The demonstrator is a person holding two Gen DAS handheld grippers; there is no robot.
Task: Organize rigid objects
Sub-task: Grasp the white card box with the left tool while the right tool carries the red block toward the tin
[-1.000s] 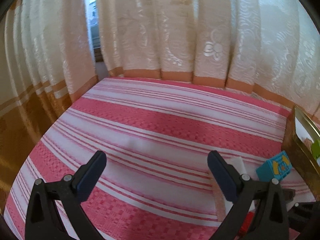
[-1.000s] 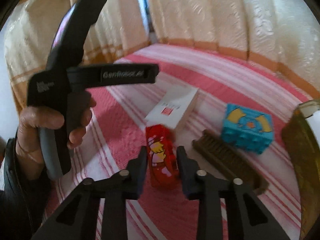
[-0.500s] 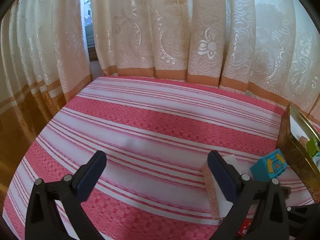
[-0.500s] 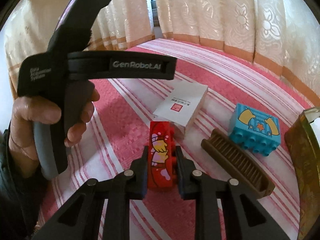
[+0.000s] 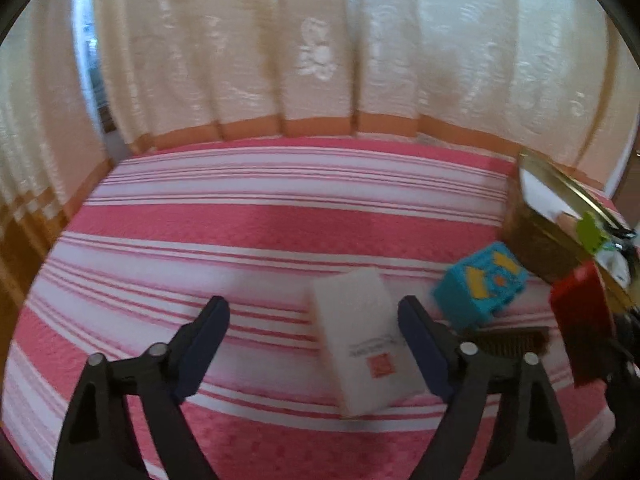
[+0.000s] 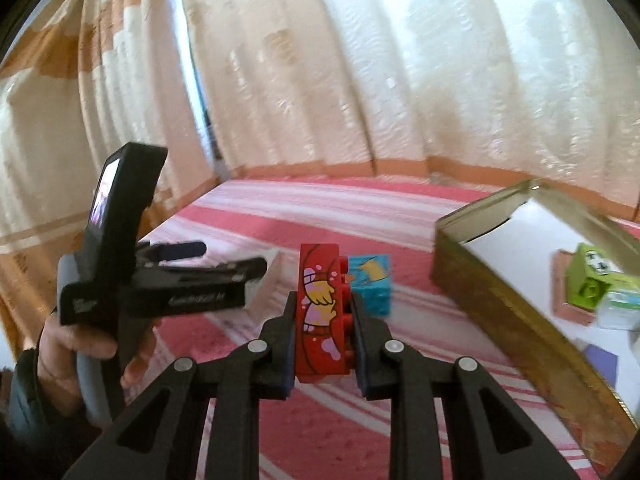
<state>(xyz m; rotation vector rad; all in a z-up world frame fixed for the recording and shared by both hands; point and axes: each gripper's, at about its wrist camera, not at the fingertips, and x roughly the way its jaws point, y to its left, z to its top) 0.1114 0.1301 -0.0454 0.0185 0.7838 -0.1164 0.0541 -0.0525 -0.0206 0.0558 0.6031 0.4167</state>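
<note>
R tool (image 6: 322, 316) clamped on red block (image 6: 320, 312): lift clear over tin (image 6: 500, 312) rim. L tool (image 5: 314, 344) closing round white box (image 5: 360, 336), not yet touching.

A wide bare stretch of the striped tabletop (image 5: 248, 220) is left open on the left and toward the curtain (image 5: 320, 48). The right side is crowded: a white box (image 5: 360, 344), a blue block (image 5: 480, 284) and a brown comb (image 5: 508, 338) lie close together. Beyond them, passage is blocked by the wall of the gold tray (image 6: 500, 312).
</note>
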